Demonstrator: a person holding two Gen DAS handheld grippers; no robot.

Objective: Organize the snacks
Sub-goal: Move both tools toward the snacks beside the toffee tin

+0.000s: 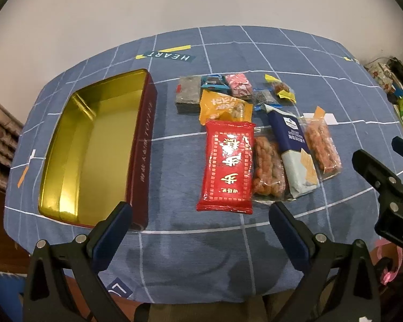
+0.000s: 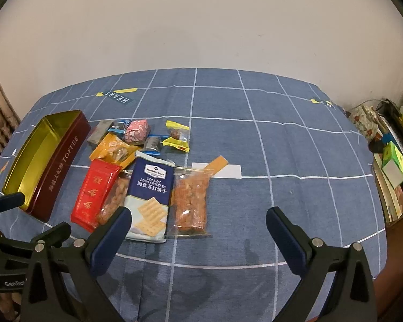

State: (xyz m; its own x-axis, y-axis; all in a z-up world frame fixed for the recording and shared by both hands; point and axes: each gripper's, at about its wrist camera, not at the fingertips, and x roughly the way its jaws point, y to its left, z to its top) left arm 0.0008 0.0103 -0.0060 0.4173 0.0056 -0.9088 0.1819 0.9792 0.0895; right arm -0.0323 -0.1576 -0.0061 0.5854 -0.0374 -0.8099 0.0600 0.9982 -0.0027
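Bare worktop [image 2: 295, 161] lies wide open right of the snack pile [image 2: 147, 177] and along the near edge. A narrow clear strip runs between the pile and the toffee tin [image 1: 142, 145]. The tin's inside is unobstructed from above. Clutter [image 2: 392, 161] crowds the far right edge.

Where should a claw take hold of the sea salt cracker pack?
Pinch the cracker pack across its narrow width at the near end, coming from above. It lies flat, its long sides crowded by the clear snack bags, and the right claw hangs open nearest.
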